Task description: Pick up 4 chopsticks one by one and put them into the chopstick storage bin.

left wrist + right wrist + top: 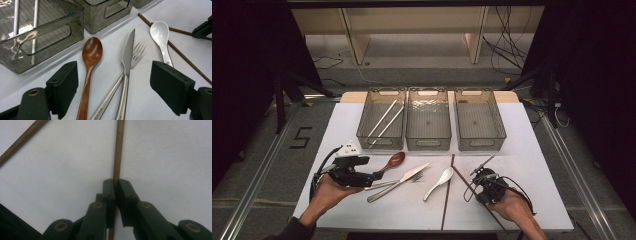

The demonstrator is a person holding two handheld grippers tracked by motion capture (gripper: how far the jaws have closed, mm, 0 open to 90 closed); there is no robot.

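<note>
**Right gripper clamps a chopstick**

While the left gripper [115, 90] hovers with jaws wide apart around the wooden spoon [90, 62], knife [127, 65] and fork [136, 53], the right gripper [115, 185] pinches 1 brown chopstick [118, 152] lying on the white table [532, 150] beside another chopstick [21, 141].

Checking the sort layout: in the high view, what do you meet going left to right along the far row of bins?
Bin holding two white chopsticks → middle bin → right bin.
</note>
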